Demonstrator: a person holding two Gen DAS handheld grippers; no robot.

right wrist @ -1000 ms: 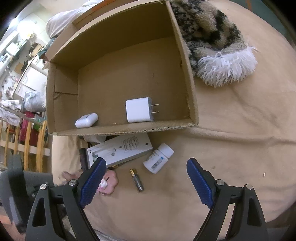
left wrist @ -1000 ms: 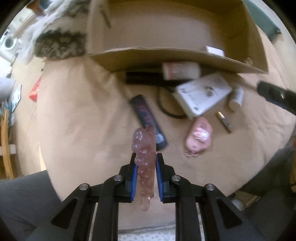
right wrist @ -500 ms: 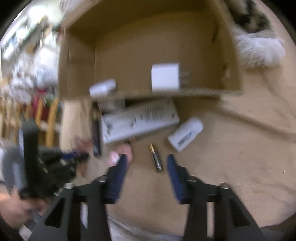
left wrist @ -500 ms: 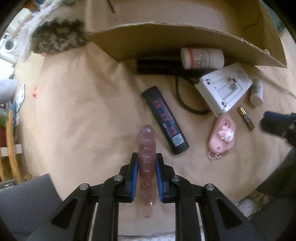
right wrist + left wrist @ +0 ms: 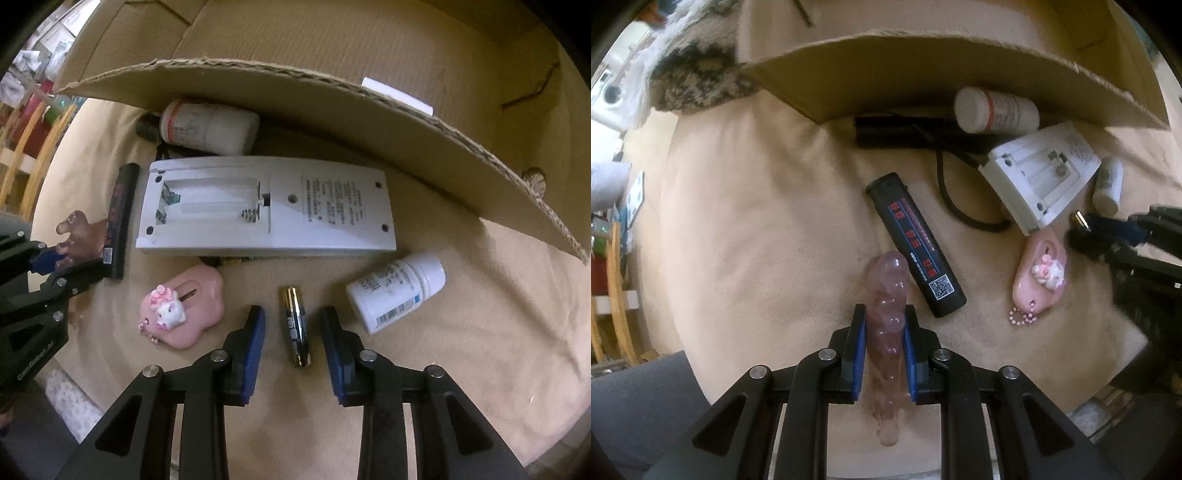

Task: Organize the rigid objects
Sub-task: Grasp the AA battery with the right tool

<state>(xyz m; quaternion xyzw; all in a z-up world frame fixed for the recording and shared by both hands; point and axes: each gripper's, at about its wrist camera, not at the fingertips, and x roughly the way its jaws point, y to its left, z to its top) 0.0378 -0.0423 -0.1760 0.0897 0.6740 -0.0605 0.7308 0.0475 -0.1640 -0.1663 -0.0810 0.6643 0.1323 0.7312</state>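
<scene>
Beige cloth (image 5: pixel 461 369) carries clutter; left hand-held gripper (image 5: pixel 884 334) clamps a pink bumpy piece (image 5: pixel 886 317); right hand-held gripper (image 5: pixel 293 334) is closing around a battery (image 5: pixel 296 325), pads not touching it.

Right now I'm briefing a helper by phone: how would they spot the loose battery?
Start at the cardboard box; in front of its wall lies a white remote. Nearer still, between a pink charm and a white bottle, is the battery: the only slim black-and-gold cylinder.

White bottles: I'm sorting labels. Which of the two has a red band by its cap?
The larger white bottle, lying on its side against the cardboard box wall. The smaller bottle, beside the battery, has blue label print instead.
</scene>
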